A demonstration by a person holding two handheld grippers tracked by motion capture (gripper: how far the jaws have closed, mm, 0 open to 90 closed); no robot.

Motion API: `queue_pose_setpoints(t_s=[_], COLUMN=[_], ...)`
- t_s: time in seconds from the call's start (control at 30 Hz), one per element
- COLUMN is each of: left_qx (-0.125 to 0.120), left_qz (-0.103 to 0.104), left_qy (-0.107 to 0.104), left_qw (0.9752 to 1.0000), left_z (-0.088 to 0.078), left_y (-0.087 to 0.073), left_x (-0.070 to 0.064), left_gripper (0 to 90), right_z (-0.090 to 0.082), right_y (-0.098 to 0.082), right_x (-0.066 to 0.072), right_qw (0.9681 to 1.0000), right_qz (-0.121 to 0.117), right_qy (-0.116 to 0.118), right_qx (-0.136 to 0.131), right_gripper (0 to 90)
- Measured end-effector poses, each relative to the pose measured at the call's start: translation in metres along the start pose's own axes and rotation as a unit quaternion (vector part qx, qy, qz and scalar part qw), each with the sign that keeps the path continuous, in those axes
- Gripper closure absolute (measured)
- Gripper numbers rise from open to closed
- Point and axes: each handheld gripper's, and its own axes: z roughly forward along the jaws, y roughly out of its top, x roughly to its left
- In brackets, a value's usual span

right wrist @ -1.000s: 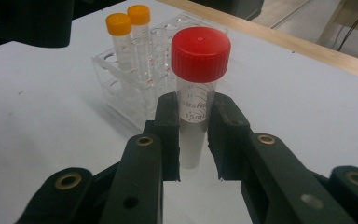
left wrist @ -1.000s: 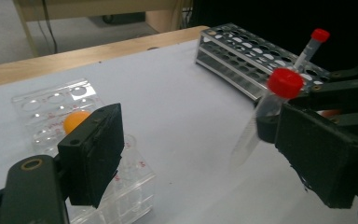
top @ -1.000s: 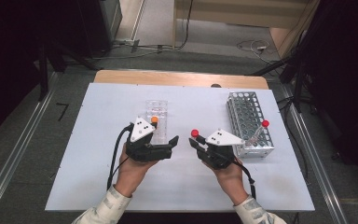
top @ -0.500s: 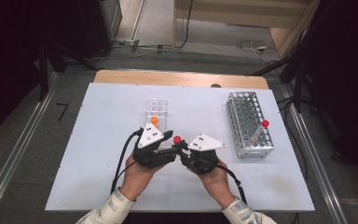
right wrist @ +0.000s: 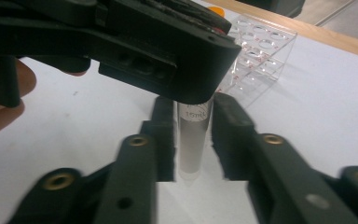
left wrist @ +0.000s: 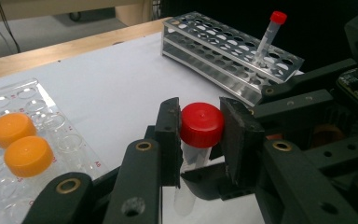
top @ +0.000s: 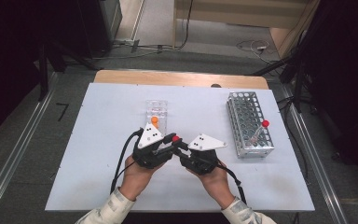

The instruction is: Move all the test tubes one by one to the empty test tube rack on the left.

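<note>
The step in hand looks like a handover, or the start of uncapping, of a clear plastic tube with a red screw cap (left wrist: 201, 125), held upright just above the white bench (top: 98, 140) between the two hands, in front of the person.

The left claw (left wrist: 199, 140) has just been closing, and its two black pads now press on either side of the red cap. The right claw (right wrist: 193, 140) brackets the clear body of the same tube lower down; its jaws have just been opening a little, and a thin gap seems to show on each side of the tube, so I judge its hold to be slackened rather than firm — though the blur leaves that uncertain.

What comes next depends on intent: if the cap is to come off, the right claw must clamp the body again while the left turns the cap; if the tube is being passed, the right claw needs to draw clear without knocking it.

Containers — a clear plastic tube tray (top: 156, 113) stands beyond the hands and carries two tubes with orange caps (left wrist: 18, 142) side by side; its other wells look vacant. A metal wire tube rack (top: 249, 122) stands to the right, well apart, with one red-capped tube (top: 260, 130) leaning in a hole near its front end.
</note>
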Motion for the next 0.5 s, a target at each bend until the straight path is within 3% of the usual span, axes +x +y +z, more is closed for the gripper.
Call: queue_pose_setpoints(t_s=[0.17,0.5], left_qx=[-0.001,-0.005], left_qz=[-0.006,-0.014], left_qy=[0.0,0.013], left_qw=[1.0,0.9998], left_z=[-0.004,-0.025], left_y=[0.001,0.001], left_x=[0.004,0.016], left_gripper=[70.2,70.2], right_z=[-0.006,-0.044], right_y=[-0.001,-0.027], right_x=[-0.004,-0.034], right_qw=[0.9999,0.9995], right_qz=[0.003,0.03], right_qy=[0.016,-0.01], right_qx=[0.003,0.01], right_gripper=[40.2,34.7])
